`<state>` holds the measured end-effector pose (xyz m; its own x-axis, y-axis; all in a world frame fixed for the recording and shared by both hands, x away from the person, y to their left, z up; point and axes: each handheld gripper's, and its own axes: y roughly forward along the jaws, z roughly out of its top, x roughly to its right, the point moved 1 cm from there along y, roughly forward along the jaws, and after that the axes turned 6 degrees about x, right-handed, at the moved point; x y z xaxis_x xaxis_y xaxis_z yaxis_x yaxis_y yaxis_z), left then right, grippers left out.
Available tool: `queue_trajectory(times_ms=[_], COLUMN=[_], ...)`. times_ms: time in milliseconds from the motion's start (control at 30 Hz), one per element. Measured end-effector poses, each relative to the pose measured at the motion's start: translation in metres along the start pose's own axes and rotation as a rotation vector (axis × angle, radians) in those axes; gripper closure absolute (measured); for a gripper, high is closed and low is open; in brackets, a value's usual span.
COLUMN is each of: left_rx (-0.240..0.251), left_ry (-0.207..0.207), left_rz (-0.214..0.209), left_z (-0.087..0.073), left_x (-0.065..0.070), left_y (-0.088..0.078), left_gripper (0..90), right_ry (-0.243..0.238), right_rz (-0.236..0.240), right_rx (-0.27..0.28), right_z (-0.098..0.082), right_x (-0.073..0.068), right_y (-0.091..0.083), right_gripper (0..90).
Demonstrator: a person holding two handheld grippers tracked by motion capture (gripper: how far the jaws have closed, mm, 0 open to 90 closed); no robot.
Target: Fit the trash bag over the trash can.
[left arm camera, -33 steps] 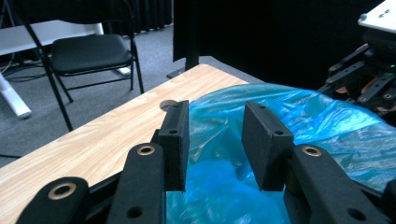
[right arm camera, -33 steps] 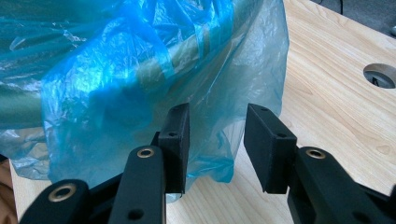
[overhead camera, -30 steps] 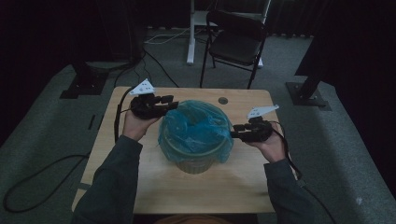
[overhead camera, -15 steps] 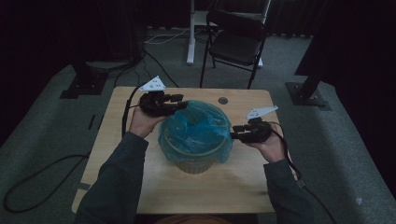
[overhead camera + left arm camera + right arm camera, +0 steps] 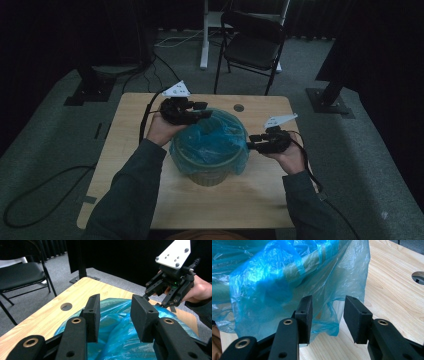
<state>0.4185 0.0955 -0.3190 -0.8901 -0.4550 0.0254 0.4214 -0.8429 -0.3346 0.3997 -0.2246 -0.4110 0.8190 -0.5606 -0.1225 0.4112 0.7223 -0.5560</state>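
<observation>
One round bin [image 5: 212, 172] stands at the middle of the pale wooden table [image 5: 130, 150], lined with one thin, crinkled, see-through blue plastic bag [image 5: 212, 142] folded over its rim. The left gripper [image 5: 202, 114] hovers over the bag's far edge, jaws released with nothing between them. The right gripper [image 5: 254, 141] sits at the bag's right side, jaws apart with the loose hem between them, unpressed. One black folding chair [image 5: 252, 47] stands beyond the table.
</observation>
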Motion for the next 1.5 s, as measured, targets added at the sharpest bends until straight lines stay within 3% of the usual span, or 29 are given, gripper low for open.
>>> queue_trajectory(times_ms=[800, 1267, 1500], left_rx=[-0.099, -0.131, -0.164], left_ry=[0.065, 0.095, 0.109], left_rz=[-0.069, -0.071, -0.060], left_z=[0.003, 0.009, 0.003], left_x=[0.022, 0.027, 0.025], left_y=[0.038, 0.050, 0.057], left_gripper=[58.9, 58.6, 57.9], right_ry=[0.004, 0.007, 0.011], right_rz=[0.014, 0.018, 0.019], right_rx=[-0.008, -0.009, -0.009], right_z=[-0.003, -0.005, -0.005], right_x=[0.002, 0.003, 0.003], right_y=[0.002, 0.002, 0.002], right_gripper=[57.7, 57.5, 57.4])
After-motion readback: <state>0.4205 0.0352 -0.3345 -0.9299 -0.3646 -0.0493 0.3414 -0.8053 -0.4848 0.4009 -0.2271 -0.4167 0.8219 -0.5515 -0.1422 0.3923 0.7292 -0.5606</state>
